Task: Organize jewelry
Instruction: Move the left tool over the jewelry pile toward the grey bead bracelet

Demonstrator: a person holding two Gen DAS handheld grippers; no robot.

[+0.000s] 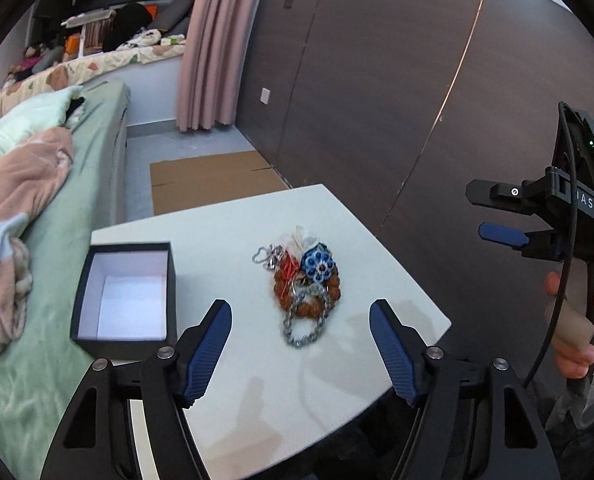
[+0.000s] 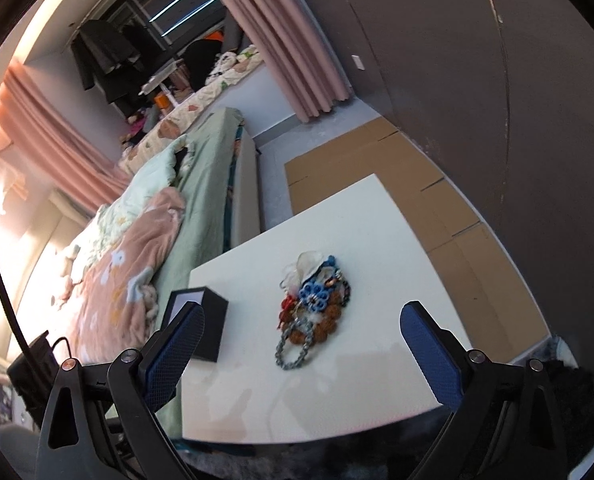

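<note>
Jewelry pile (image 1: 301,288) ahead between spread left gripper (image 1: 300,350) fingers.

A home bedroom is shown: a bed covered with a green sheet (image 1: 93,184) and a rumpled pink floral blanket (image 2: 129,264), long pink curtains (image 1: 213,44), dark coats hung by the window (image 2: 101,60), and dark wood-panelled wardrobe doors (image 1: 397,80).

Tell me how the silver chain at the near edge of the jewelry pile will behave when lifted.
The silver chain is linked, so it will likely hang limp. It overlaps the brown bead bracelet, so lifting may drag neighbours along. Metal links probably make it heavy for its size.
</note>
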